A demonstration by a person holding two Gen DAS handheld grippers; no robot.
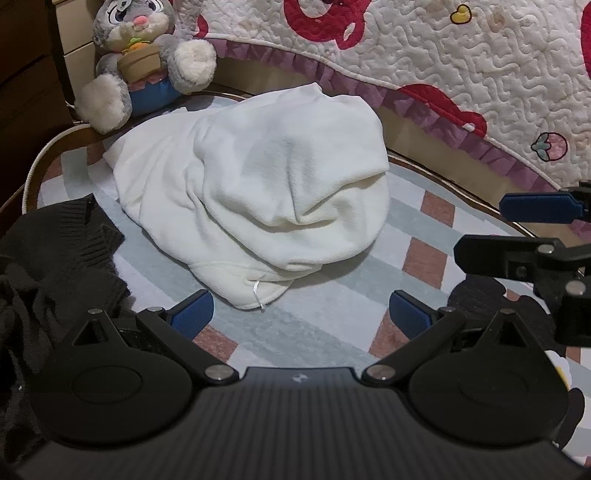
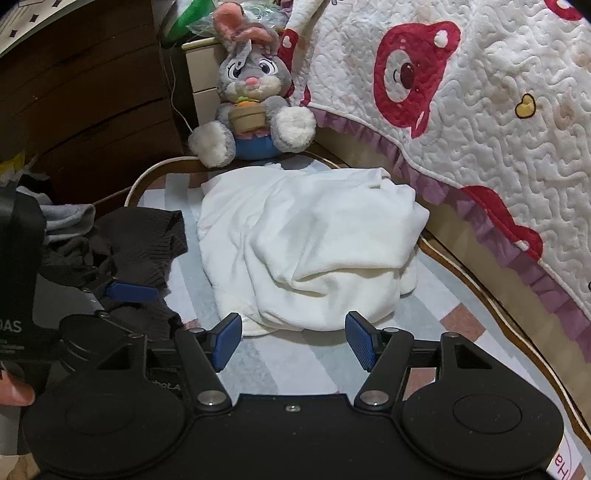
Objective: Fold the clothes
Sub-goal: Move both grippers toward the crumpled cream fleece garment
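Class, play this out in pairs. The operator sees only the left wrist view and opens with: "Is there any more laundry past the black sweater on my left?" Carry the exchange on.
Observer: Yes. A grey cloth lies just beyond the black sweater.
Operator: Are the right tongs holding anything?
Observer: No. They are open and empty, at the near edge of the white fleece.
Operator: What is above the toy rabbit's eyes?
Observer: Its pink ears, flopping forward. Your view cuts them off.
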